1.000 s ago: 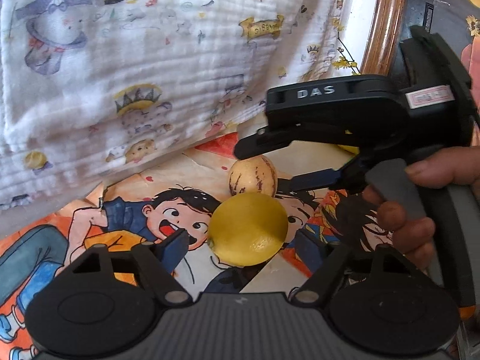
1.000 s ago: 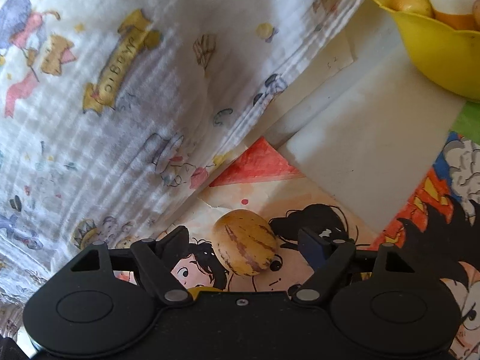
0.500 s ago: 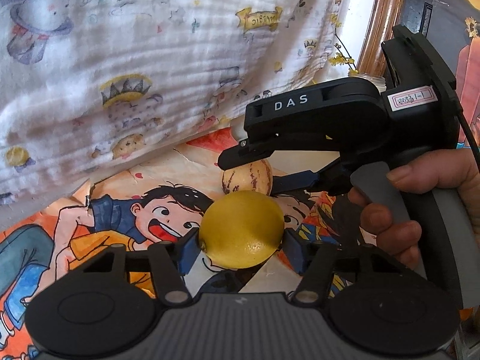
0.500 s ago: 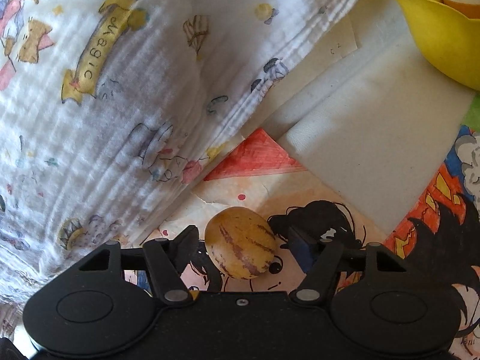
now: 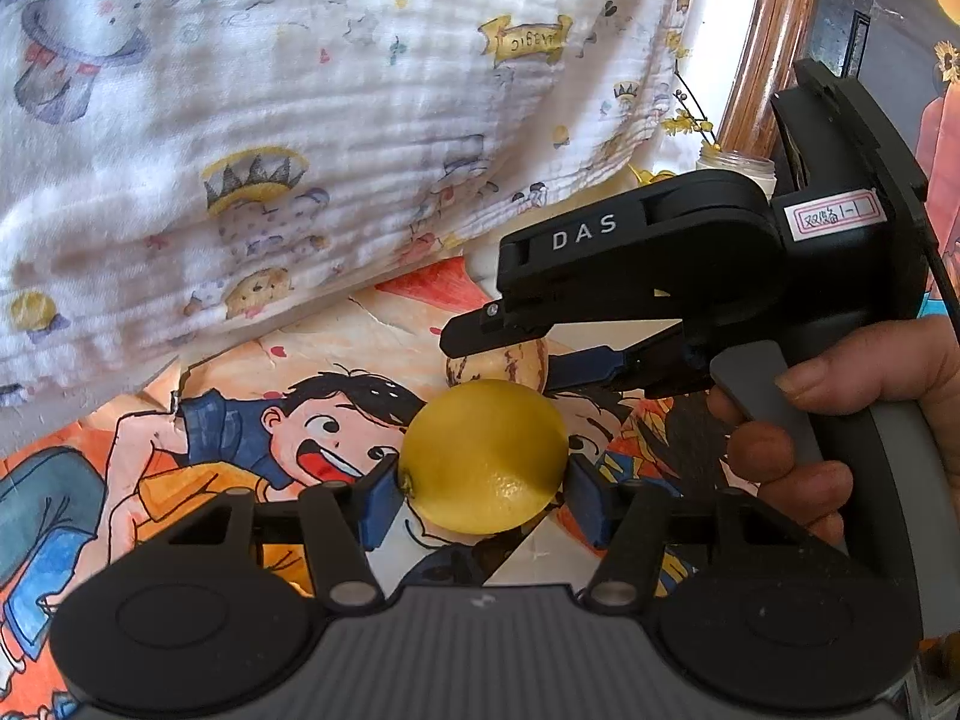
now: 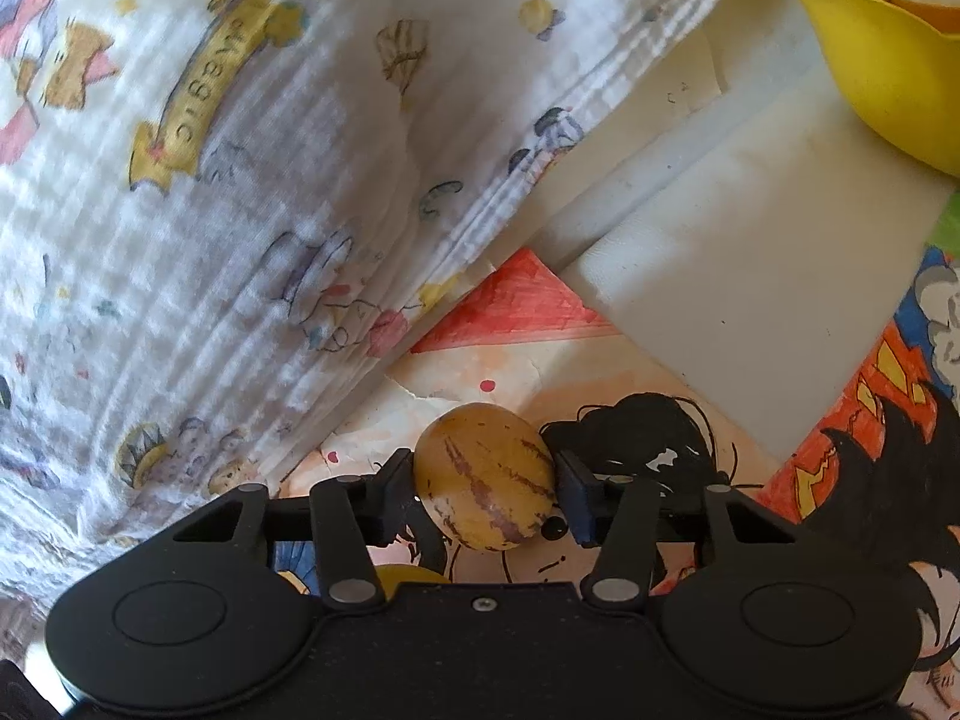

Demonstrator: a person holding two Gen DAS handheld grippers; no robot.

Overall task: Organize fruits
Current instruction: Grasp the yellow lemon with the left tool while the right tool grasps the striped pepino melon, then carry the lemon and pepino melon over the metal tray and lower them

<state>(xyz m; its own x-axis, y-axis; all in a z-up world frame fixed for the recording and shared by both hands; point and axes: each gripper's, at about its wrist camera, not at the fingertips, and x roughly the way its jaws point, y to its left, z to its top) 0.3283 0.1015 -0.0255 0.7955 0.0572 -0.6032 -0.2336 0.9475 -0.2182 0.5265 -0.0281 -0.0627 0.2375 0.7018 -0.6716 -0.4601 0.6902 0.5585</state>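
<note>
Both grasps landing at once; left gripper (image 5: 483,495) has just been closing its jaws and the blue pads now sit against both sides of the lemon (image 5: 485,456), which rests on the cartoon-printed cover of the tabletop (image 5: 180,480); right gripper (image 6: 485,501) has likewise just been closing, pads pressed on both sides of the striped yellow fruit (image 6: 485,477), also on that cover, just beyond the lemon and nearer the printed cloth (image 6: 240,180) draped along the far side; neither fruit looks lifted yet.

To do it well: hold squeeze firm but light, both fruits are round and smooth and could squirt out; lift straight up before travelling, because the two fruits and the two tools are crowded close together; move one hand off first so the jaws don't knock; the likely goal is the yellow bowl (image 6: 870,60) at the far right corner, already holding fruit, so lower in gently, don't drop.

Pose: both tools angled down and forward at the tabletop; the right hand (image 5: 840,420) wraps the handle, finger on the grey trigger; right tool crosses in from the right just above and beyond the lemon.
</note>
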